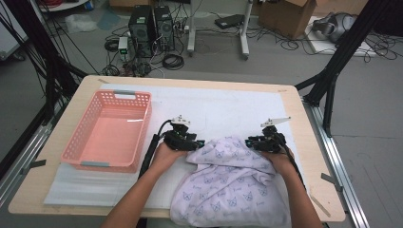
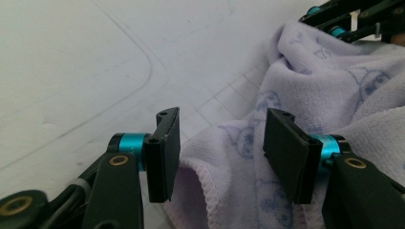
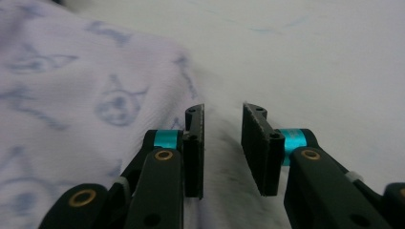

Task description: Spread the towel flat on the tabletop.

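Note:
A pale lilac cloth (image 1: 233, 185) printed with small cat faces lies crumpled on the near right part of the white mat (image 1: 223, 104). My left gripper (image 1: 199, 142) sits at its far left corner. In the left gripper view the jaws (image 2: 222, 152) stand apart, with the hemmed edge of the cloth (image 2: 334, 90) lying loose between them and not pinched. My right gripper (image 1: 248, 141) is at the cloth's far right corner. In the right gripper view its jaws (image 3: 222, 148) are parted just past the cloth (image 3: 86, 95), whose edge runs beside the left jaw.
A pink slatted basket (image 1: 145, 128) with nothing in it stands on the left of the table. The wooden table edge (image 1: 309, 156) runs close behind my right hand. Black frame posts, cables and computer boxes stand on the floor beyond the table.

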Demonstrator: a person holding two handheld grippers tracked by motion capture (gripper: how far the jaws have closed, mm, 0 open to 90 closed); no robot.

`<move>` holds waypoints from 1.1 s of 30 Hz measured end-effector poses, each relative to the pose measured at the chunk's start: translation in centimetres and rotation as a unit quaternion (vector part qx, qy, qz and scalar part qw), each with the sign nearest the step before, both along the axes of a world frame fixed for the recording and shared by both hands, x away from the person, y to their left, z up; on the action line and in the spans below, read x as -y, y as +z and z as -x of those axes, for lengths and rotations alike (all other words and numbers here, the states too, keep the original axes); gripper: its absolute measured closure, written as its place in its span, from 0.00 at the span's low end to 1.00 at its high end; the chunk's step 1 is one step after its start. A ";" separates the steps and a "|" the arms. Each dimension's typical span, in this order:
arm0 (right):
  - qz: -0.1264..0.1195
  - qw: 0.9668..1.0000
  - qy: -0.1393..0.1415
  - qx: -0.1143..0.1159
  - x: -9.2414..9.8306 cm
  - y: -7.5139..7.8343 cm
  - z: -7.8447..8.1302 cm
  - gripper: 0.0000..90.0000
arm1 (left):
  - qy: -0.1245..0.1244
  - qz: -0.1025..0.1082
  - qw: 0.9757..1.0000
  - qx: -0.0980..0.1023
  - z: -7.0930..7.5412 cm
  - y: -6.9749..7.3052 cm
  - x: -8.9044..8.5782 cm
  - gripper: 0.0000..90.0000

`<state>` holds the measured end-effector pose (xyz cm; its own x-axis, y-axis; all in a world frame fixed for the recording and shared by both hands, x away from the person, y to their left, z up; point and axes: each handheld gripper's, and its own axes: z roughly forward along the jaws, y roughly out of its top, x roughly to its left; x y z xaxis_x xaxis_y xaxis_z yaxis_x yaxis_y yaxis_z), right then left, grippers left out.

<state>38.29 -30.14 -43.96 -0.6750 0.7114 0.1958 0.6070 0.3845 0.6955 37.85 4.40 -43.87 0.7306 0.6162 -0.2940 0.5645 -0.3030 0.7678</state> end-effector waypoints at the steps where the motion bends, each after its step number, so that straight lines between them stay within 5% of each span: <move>1: 0.001 1.000 0.014 -0.003 -0.2 0.0 0.1 0.74 | -0.005 -0.003 1.000 0.001 0.1 0.0 0.2 0.52; 6: -0.023 0.997 0.077 -0.017 -1.7 0.1 1.0 0.69 | -0.040 -0.012 0.999 -0.002 0.9 -0.4 1.2 0.53; 9: -0.002 0.994 0.107 -0.026 -2.9 0.0 1.6 0.83 | -0.043 -0.008 0.999 -0.007 1.2 -0.6 1.5 0.57; 12: 0.008 0.994 0.110 -0.024 -3.1 0.3 1.9 0.89 | -0.054 -0.011 0.998 -0.004 1.4 -0.3 1.3 0.85; 14: 0.017 0.994 0.106 -0.010 -3.1 0.6 1.9 0.90 | -0.041 -0.011 0.999 0.008 1.3 0.2 1.0 0.92; 19: 0.030 0.996 0.055 0.060 -2.0 2.5 1.6 0.90 | 0.026 -0.002 0.998 0.064 0.4 2.3 -0.7 0.95; 25: 0.051 0.990 -0.009 0.129 -1.1 4.6 0.5 0.90 | 0.094 0.003 0.991 0.099 -1.6 3.7 -2.1 0.95; 33: 0.047 0.982 -0.081 0.164 0.5 5.6 -1.2 0.90 | 0.163 0.004 0.979 0.126 -3.3 4.3 -2.7 0.95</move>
